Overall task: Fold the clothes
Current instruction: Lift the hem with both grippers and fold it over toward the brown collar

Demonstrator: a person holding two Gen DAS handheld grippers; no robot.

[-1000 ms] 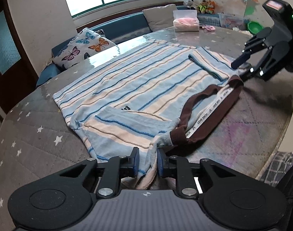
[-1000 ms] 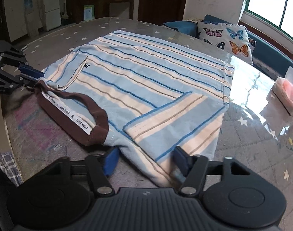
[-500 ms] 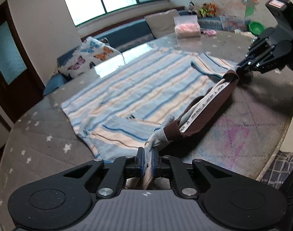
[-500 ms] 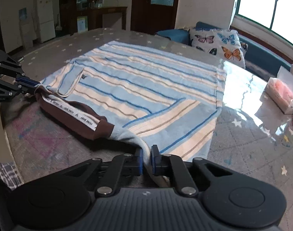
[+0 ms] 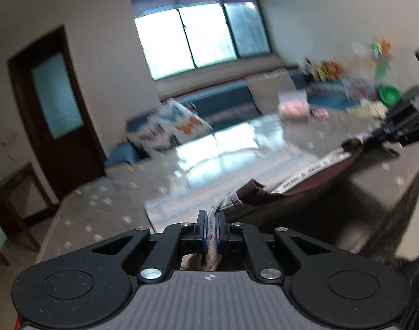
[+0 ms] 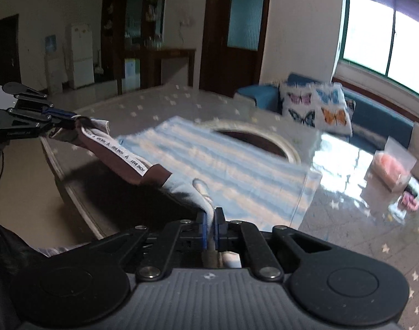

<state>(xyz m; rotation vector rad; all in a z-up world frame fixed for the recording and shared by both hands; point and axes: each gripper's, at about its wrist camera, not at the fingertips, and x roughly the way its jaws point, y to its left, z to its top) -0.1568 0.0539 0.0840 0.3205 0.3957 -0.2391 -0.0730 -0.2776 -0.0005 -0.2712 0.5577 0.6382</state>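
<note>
Spreading across most of both views, the round table (image 6: 347, 236) has a grey star-printed covering under a glossy sheet that mirrors the window (image 5: 198, 35). Behind it runs a blue bench seat (image 6: 374, 110) carrying butterfly cushions (image 6: 317, 104), and a dark wooden door (image 5: 55, 93) with a frosted pane stands in the wall beyond. On the table lies the striped garment (image 6: 226, 165), pale blue with cream bands; its far part rests flat on the glossy surface while its near edge is lifted off the top and hangs between the two tools. Along that raised edge stretches the brown waistband (image 6: 121, 154), with a white printed tape along its inner face, pulled fairly straight from one tool to the other. The left gripper (image 5: 212, 229) has its blue pads pressed together on a bunch of grey-white fabric at one end of the band; in the right wrist view it appears at the far left, gripping the band's end above the table edge. The right gripper (image 6: 209, 227) is likewise clamped on a fold of pale fabric at the band's other end. Near the far rim a clear bag of pink items (image 6: 394, 170) sits on the table, well apart from the garment. Much of the left view is blurred, so the small toys on the shelf there cannot be made out.
</note>
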